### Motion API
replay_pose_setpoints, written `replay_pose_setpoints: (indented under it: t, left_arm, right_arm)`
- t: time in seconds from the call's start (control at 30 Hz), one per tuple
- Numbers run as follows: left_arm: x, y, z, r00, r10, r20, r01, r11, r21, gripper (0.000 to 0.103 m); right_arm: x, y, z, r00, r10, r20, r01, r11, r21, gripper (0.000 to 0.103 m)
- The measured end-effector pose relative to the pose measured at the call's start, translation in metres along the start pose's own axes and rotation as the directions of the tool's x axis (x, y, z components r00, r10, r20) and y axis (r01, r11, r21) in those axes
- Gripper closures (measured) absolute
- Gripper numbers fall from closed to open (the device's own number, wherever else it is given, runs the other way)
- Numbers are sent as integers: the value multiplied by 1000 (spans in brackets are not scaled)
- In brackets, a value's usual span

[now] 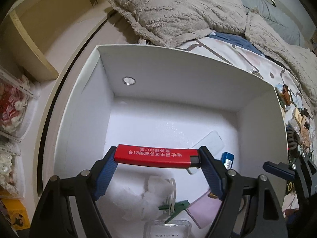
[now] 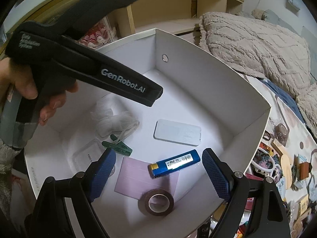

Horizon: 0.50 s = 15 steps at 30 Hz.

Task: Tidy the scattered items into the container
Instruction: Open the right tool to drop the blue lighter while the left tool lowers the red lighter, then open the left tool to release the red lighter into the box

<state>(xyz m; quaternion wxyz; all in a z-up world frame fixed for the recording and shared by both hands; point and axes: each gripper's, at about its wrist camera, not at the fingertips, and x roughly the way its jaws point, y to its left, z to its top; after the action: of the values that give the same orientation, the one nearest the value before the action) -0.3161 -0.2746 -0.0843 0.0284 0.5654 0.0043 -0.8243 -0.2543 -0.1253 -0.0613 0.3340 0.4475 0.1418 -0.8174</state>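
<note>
My left hand-held gripper pinches the red lighter end to end between its blue pads, holding it over the white box. My right hand-held gripper is spread and empty above the blue lighter, which lies on a pink card by a roll of brown tape. I judge the red lighter light, stiff and slick; held lengthwise it could pivot, so gripping across its flat sides would be safer. Farther in the box are a green clothes peg and a white slab; more clutter waits on the bed
</note>
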Motion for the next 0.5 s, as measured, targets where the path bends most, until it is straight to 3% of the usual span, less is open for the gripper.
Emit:
replay_pose_setpoints:
  t: [0.23,0.3,0.37,0.5]
  left_arm:
    - [3,0,14,999,42,17,-41,998,-39,21]
    - [3,1,16,999,30,21,-29,998,-59,17]
    - [1,-1,16,1000,10,22,-9,998,-56,6]
    - [-3,-7,14,998,52,32,-51,998,-43,2]
  right_arm:
    - [1,0,0,1000,-1,-3,1,1000,-3,14]
    - [1,-1,-1,1000,0,0,0,1000,-1,14]
    - [1,-1,-1,1000,0,1,0,1000,0,14]
    - [1,-4,-1,1000,-4,0,4,1000,8,14]
